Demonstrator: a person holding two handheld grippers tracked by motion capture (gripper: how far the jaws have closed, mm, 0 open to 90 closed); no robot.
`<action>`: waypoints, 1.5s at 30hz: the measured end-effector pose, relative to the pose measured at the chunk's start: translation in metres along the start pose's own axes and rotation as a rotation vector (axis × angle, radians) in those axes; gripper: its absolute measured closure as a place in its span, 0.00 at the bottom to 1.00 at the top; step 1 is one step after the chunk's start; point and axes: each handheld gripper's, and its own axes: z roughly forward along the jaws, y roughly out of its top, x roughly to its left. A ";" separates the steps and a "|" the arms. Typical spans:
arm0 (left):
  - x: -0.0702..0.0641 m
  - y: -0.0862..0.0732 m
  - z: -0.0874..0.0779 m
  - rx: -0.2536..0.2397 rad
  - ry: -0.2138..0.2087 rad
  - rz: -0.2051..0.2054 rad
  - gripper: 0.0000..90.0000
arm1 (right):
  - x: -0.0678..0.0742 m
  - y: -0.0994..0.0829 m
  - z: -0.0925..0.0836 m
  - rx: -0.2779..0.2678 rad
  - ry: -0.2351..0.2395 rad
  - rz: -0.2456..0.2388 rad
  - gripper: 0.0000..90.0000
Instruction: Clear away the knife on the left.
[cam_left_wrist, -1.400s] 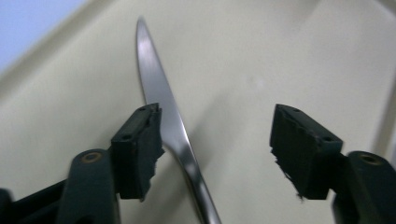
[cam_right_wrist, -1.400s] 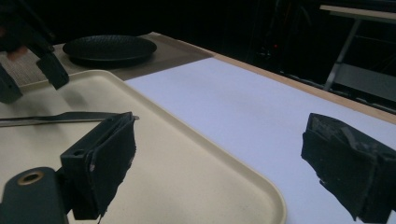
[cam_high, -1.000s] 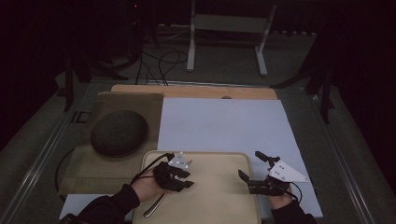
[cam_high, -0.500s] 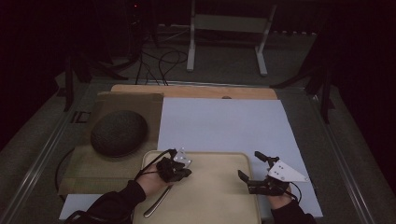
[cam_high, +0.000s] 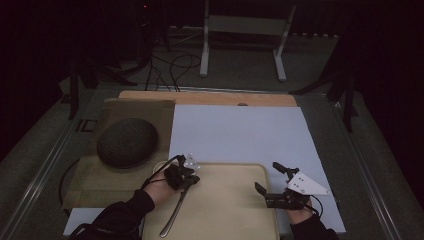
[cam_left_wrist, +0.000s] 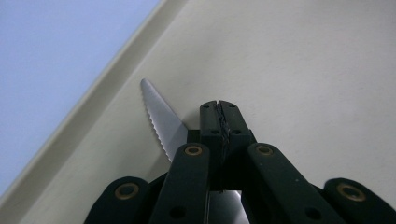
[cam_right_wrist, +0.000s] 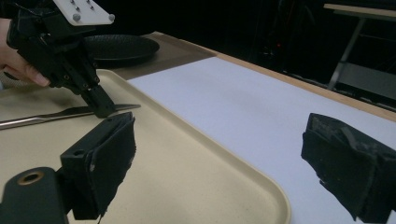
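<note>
One knife (cam_high: 176, 212) lies on the beige tray (cam_high: 235, 210), and the left gripper (cam_left_wrist: 219, 116) has its jaws closed together at the blade, beside its serrated edge. The right gripper (cam_high: 274, 179) hovers wide open over the tray's right side, holding nothing. One dark plate (cam_high: 127, 142) sits on a brown mat (cam_high: 90, 175) to the left, well clear.

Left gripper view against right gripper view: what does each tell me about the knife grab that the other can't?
Left gripper view: a close-up of the knife, its serrated blade tip poking out beside the shut jaws of the left gripper, flat on the tray. Right gripper view: from the side, the knife's handle, the dark plate behind, and the right gripper with jaws wide open, empty. Both: knife, tray, white sheet, left jaws shut at the blade; neither settles whether they pinch it.
</note>
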 end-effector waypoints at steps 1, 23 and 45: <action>0.002 -0.001 -0.001 -0.001 0.001 -0.004 1.00 | 0.000 0.000 0.000 0.001 -0.001 0.001 0.11; 0.014 -0.014 -0.012 0.028 0.057 -0.045 1.00 | 0.000 0.000 0.000 0.001 -0.003 0.002 0.11; 0.032 -0.025 -0.047 -0.126 0.068 -0.101 0.87 | 0.000 0.001 0.000 -0.002 -0.005 -0.004 0.11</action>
